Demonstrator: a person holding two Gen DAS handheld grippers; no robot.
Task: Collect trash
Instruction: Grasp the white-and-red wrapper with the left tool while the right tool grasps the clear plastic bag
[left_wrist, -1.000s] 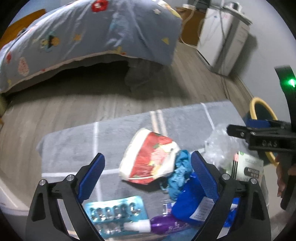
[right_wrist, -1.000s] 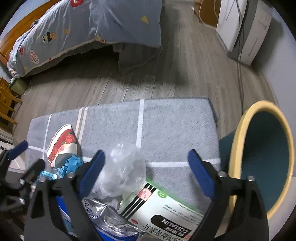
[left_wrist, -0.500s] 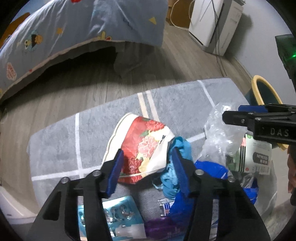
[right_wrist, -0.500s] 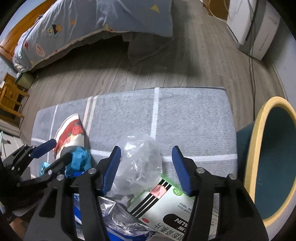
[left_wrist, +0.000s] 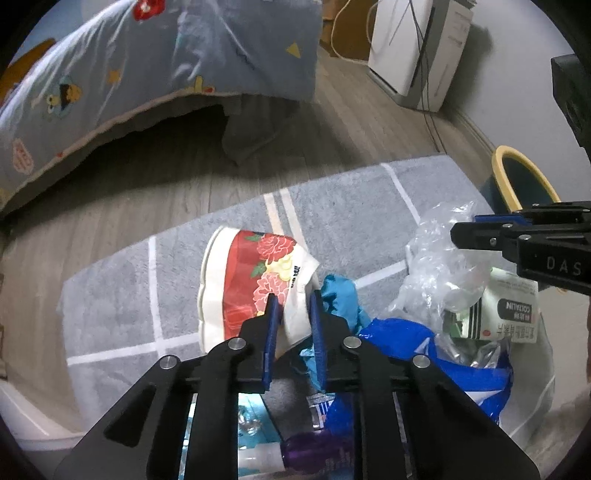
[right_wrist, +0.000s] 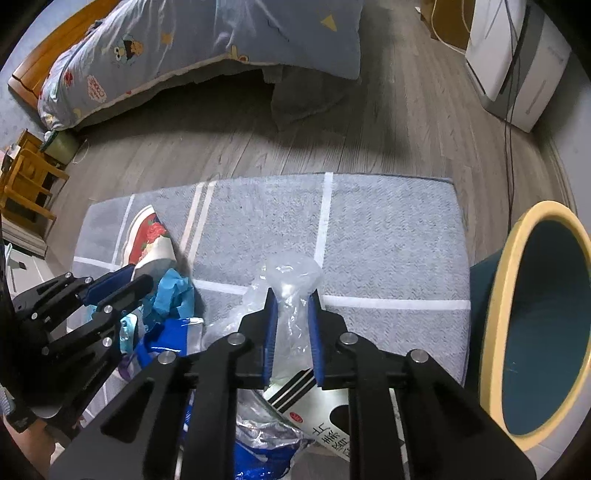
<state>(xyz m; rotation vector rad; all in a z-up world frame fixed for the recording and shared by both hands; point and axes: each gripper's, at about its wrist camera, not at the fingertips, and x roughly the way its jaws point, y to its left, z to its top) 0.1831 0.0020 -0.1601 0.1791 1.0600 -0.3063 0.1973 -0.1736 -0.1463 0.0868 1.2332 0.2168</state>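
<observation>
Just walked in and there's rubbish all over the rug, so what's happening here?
A person is collecting trash from a grey rug with a handheld gripper in each hand. The left gripper is closing on the crushed flowered paper cup, whose edge sits between its jaws. The right gripper is closing on a crumpled clear plastic bag. More litter lies beside them: a blue wrapper and a medicine box. A yellow-rimmed bin stands open on the right, with nothing dropped in yet that I can see.

Dim, cool indoor light in both views. Heavy fisheye bend curves the floorboards (right_wrist: 229, 155) at the black-vignetted edges. Deep shadow pools under the bedding (left_wrist: 166, 62). Glare off the clear plastic wrap (right_wrist: 291, 280); focus fairly sharp.
</observation>
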